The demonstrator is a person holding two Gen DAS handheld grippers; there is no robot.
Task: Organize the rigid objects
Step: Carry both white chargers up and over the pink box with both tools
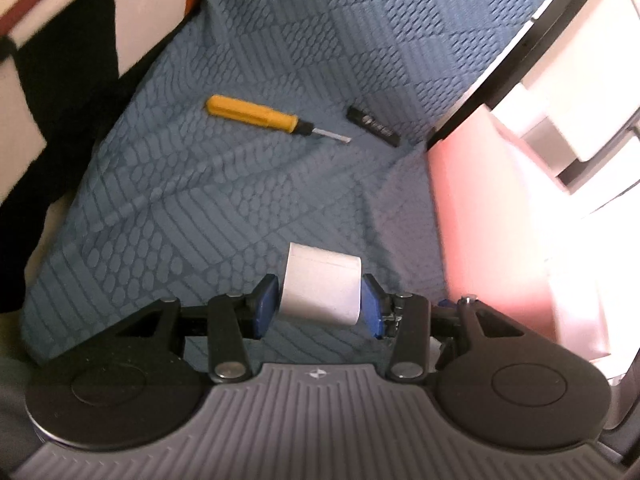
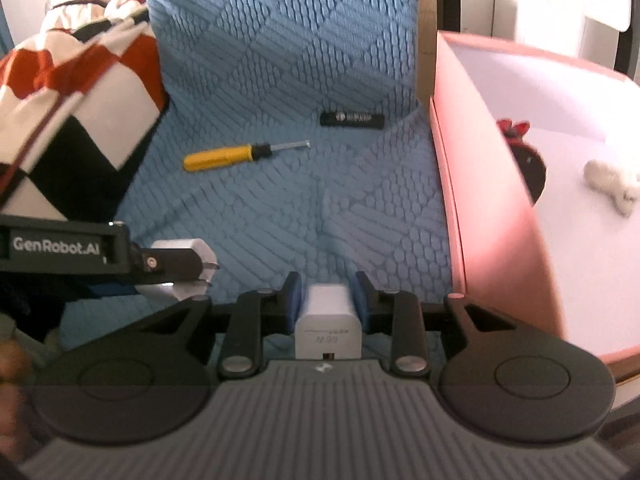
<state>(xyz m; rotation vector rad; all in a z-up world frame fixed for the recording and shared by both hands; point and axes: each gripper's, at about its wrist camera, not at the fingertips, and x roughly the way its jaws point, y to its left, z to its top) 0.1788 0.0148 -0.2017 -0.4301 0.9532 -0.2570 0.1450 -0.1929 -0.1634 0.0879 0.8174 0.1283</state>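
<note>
In the left wrist view my left gripper is shut on a white rounded case, both blue pads against its sides, just above the blue textured cover. My right gripper is shut on a white charger block, which stands upright between the pads. The left gripper with its white case also shows at the left edge of the right wrist view. Further off on the cover lie a yellow-handled screwdriver and a black stick-shaped item.
A pink open box with a white inside stands to the right. It holds a black and red plush and a white plush. A red, white and black checked blanket is heaped at the left.
</note>
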